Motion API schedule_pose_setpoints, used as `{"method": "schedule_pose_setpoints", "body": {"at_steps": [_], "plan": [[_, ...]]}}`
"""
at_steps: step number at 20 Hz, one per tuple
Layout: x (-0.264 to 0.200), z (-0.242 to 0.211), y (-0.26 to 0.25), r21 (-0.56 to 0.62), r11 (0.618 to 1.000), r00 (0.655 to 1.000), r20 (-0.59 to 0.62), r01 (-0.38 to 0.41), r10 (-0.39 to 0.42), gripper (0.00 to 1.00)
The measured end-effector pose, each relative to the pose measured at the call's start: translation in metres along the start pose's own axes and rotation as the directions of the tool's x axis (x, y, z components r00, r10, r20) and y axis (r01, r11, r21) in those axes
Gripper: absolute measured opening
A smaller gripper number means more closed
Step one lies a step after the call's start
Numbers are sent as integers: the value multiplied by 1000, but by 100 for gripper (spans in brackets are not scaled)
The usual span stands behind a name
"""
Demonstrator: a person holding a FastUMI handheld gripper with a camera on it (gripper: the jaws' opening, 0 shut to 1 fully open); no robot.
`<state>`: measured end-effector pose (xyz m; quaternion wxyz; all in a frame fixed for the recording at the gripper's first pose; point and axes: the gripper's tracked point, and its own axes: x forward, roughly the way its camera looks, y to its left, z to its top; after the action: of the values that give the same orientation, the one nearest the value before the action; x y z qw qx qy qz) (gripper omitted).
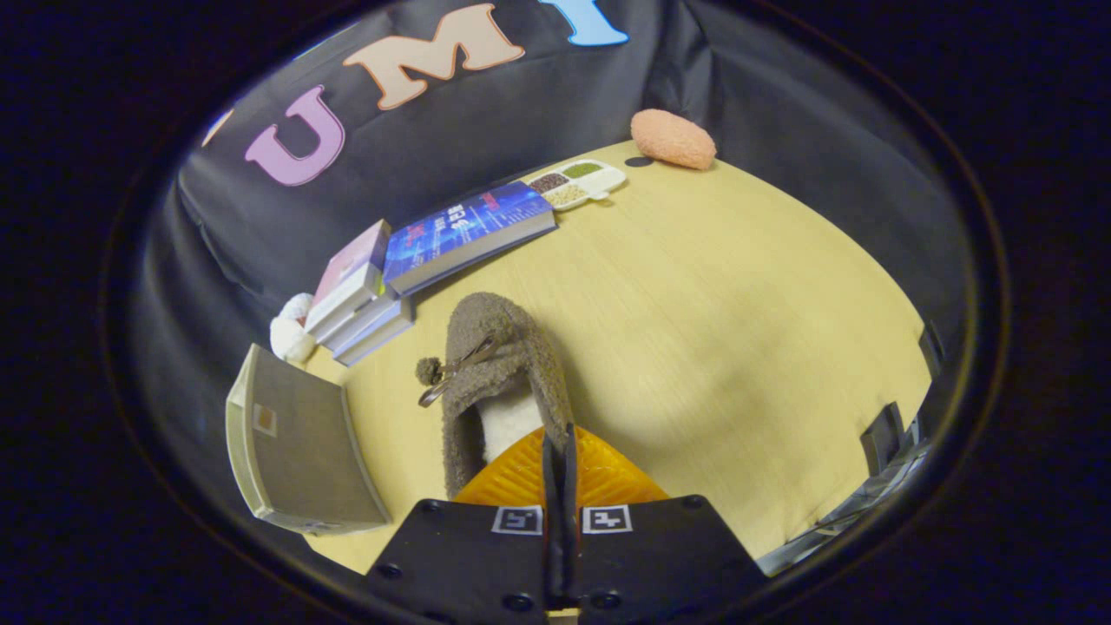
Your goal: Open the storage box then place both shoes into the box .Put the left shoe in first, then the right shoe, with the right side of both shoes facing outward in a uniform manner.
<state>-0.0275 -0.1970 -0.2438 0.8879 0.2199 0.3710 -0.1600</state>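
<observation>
A grey-brown fleece shoe (499,382) with a white lining, a small pompom and a metal clip lies just ahead of my fingers, its toe pointing away towards the books. My gripper (560,451) is shut, pinching the shoe's collar rim at the heel end between both fingers. The shoe casts a soft shadow to its right on the pale wooden table (738,330); whether it hangs above the table or rests on it I cannot tell. The storage box (295,447), grey with a cream edge, stands to the left of the shoe near the table's corner.
Beyond the shoe lie a stack of books (360,299) and a blue book (469,234). Farther back sit a white compartment tray (580,182) of grains and a peach fluffy object (673,139). A white plush thing (291,334) sits behind the box.
</observation>
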Motion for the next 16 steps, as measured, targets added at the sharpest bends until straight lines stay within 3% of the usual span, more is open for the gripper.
{"method": "schedule_pose_setpoints", "body": {"at_steps": [8, 16], "plan": [[-32, 15, 110, 17, 990, 988, 60, -140, 139, 3], [-82, 11, 247, -9, 944, 938, 108, -329, 328, 3]]}}
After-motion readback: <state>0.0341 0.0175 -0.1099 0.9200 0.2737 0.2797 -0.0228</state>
